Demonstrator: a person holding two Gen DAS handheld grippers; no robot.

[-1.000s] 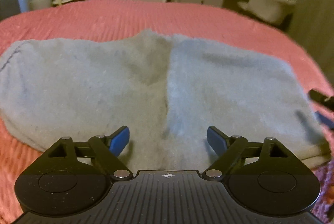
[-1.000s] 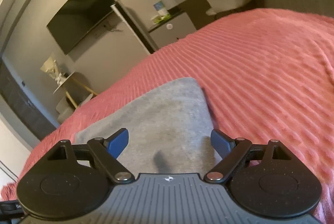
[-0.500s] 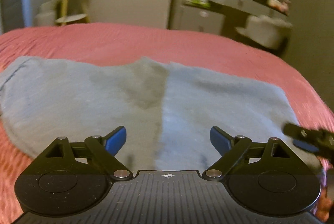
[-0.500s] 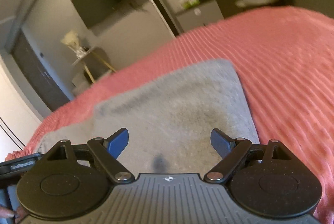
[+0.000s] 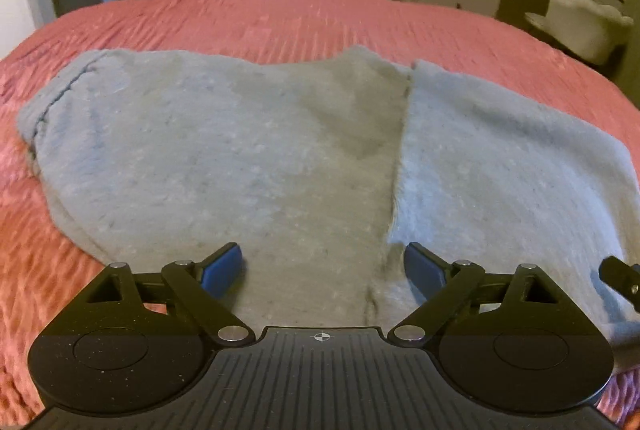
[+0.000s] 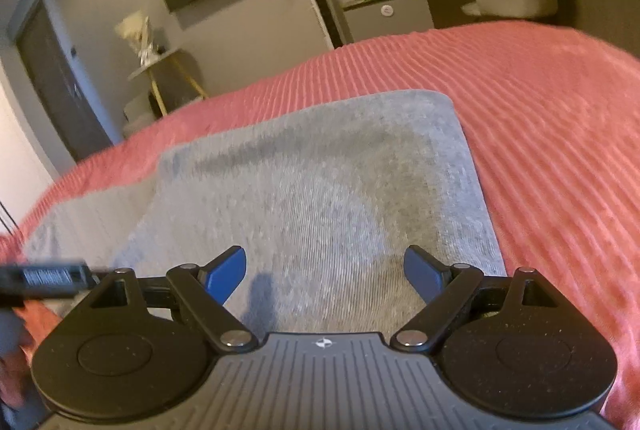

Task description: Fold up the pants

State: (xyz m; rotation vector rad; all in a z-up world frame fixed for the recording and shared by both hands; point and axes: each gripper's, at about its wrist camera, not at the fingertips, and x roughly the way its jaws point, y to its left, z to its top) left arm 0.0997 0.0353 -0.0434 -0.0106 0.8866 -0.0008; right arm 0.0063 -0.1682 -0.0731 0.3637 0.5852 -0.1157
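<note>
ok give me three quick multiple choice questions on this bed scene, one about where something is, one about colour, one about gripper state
1. Where do the pants lie?
A on the bedspread
B on the floor
C on a chair

2. What colour is the bedspread?
A white
B green
C pinkish red

3. How stands the left gripper?
A shut on the pants
B open, holding nothing
C shut on a hanger

Answers:
1 A, pink cover shows all round the grey cloth.
2 C, ribbed pinkish red in both views.
3 B, its blue pads stand wide apart over the cloth; the right gripper too.
</note>
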